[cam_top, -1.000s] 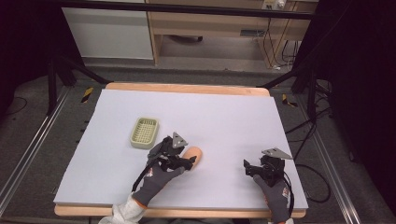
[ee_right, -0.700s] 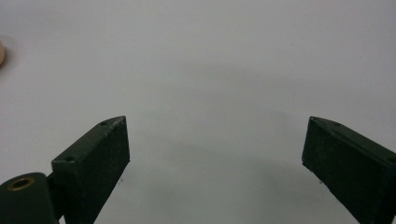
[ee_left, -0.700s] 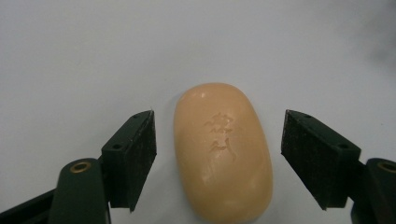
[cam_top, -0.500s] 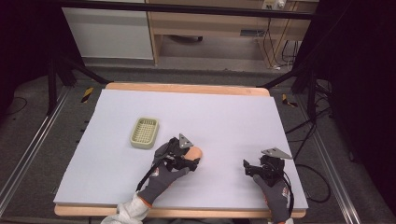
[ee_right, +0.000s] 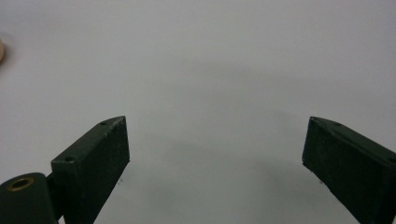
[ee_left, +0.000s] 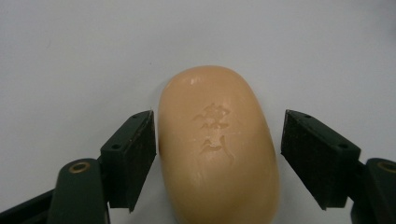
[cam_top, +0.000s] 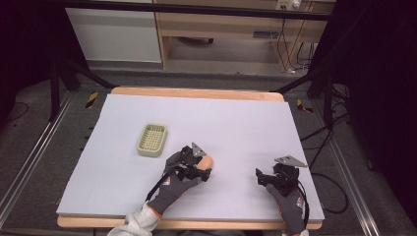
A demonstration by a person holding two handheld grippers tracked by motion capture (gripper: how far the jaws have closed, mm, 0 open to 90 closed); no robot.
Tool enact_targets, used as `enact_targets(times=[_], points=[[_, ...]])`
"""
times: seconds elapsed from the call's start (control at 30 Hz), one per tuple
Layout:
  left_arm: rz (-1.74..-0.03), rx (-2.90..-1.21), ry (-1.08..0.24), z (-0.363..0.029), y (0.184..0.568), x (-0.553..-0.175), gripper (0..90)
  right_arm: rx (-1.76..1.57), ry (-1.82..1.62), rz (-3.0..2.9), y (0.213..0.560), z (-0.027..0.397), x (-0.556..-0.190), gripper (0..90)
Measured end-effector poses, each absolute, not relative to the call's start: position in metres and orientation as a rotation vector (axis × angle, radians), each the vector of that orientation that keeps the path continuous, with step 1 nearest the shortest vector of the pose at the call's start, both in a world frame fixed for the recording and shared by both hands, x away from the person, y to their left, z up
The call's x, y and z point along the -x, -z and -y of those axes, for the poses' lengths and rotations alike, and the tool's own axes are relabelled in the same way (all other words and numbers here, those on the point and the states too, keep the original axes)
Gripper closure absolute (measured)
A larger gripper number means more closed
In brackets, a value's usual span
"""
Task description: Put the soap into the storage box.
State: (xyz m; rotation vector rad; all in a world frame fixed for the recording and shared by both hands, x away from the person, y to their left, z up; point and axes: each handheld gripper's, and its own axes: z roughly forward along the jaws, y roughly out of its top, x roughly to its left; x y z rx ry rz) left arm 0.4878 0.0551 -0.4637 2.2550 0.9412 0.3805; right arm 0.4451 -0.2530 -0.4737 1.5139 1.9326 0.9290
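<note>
A peach-coloured oval bar of soap (ee_left: 217, 158) with a stamped mark lies flat on the pale table. My left gripper (ee_left: 218, 128) is open and straddles it: the left jaw sits right against the bar's side, the right jaw stands a small gap away. In the high view the soap (cam_top: 208, 161) peeks out beyond the left gripper (cam_top: 200, 166) at the front middle. My right gripper (cam_top: 260, 178) rests open at the front right with bare table between its jaws (ee_right: 217, 128). A sliver of the soap (ee_right: 1, 49) shows at that view's left edge.
A pale green slotted soap dish (cam_top: 152, 139) stands on the table, left of and slightly beyond the left gripper. The table (cam_top: 236, 123) has a wooden rim. Metal rails run along both sides, and cables lie on the floor to the right.
My left gripper has slid to the right over the soap, so its jaws now flank the bar. The right gripper has stayed put.
</note>
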Motion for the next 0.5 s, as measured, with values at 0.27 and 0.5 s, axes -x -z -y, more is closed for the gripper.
enact_targets(times=[0.27,0.5], points=[[-0.955,-2.275,-0.384,-0.0527,0.4698,-0.4896,27.5,-1.511,-0.923,-1.94,0.4741,0.2524,-0.4455,7.6],[-0.972,-2.282,-0.377,-0.052,0.4722,-0.4909,28.1,-1.519,-0.923,-1.939,0.474,0.2514,-0.4454,7.6]])
